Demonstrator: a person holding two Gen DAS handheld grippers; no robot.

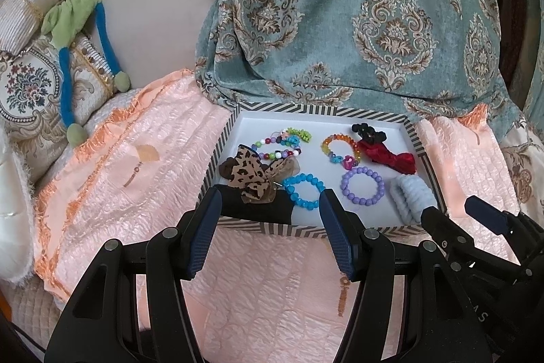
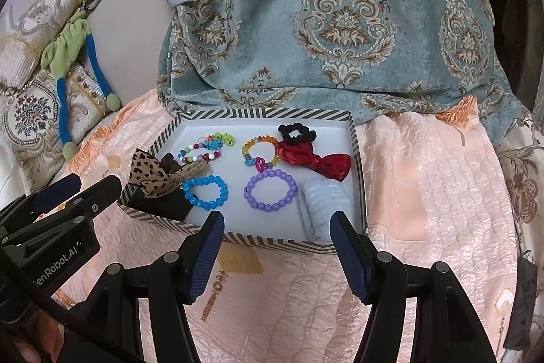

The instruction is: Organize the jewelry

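Peach bedspread (image 2: 425, 179) under striped tray (image 2: 357, 138). Leopard bow (image 2: 149, 174), blue bracelet (image 2: 205, 193), purple bracelet (image 2: 270, 191) and red bow (image 2: 319, 160) already lie inside (sorting looks nearly done). Left tongs (image 1: 268, 203) and right tongs (image 2: 277, 227) apart, empty, at near rim.

A home bedroom or sitting room: peach quilted bedspread (image 1: 136, 179), embroidered cushions (image 1: 30, 91), damask drape (image 1: 357, 16).

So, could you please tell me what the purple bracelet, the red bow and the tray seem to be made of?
Purple bracelet: likely plastic beads, smooth with small highlights. Red bow: satin-like fabric, shiny folds. Tray: probably cardboard, matte striped printed rim with thin flat walls.
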